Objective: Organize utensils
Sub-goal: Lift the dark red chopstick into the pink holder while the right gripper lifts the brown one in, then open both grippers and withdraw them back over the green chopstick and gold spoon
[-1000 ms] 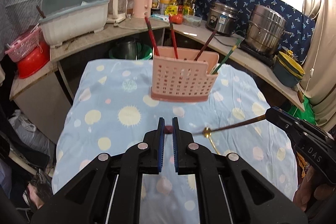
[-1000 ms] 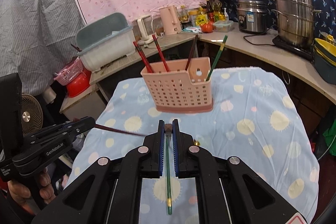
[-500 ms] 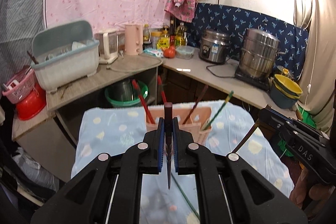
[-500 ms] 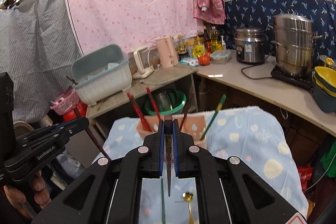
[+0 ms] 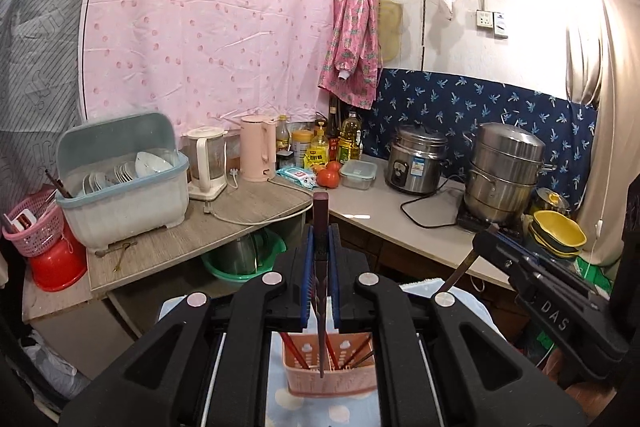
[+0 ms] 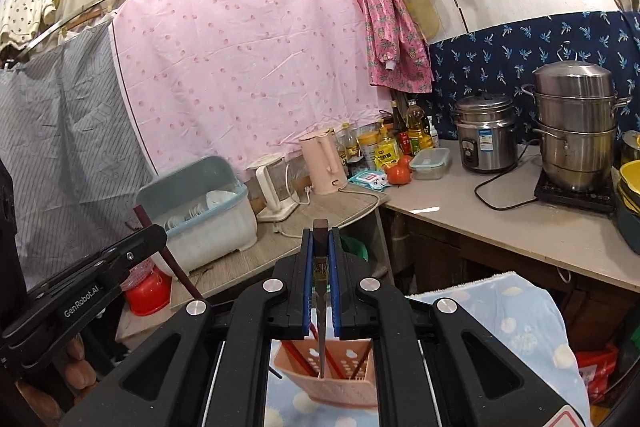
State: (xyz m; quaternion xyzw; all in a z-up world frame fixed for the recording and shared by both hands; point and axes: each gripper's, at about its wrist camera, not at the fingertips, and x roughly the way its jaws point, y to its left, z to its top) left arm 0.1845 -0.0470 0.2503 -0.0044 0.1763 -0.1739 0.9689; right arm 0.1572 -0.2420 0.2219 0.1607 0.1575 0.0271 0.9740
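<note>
My left hand-held gripper (image 5: 320, 247) pinches dark chopstick (image 5: 320, 227); right hand-held gripper (image 6: 320, 251) pinches brown chopstick (image 6: 320, 267). Pink basket (image 5: 332, 379), bottom middle, holds some sticks. These two not in yet.

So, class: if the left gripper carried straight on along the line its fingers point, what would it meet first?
Probably the wooden counter beyond the table; nothing shows nearer ahead of the left gripper, though depth is unclear. The pink utensil holder sits below that line.

Left gripper (image 5: 320, 247) clamps 1 dark chopstick (image 5: 320, 291) upright; pink utensil basket (image 5: 332, 375) below.
</note>
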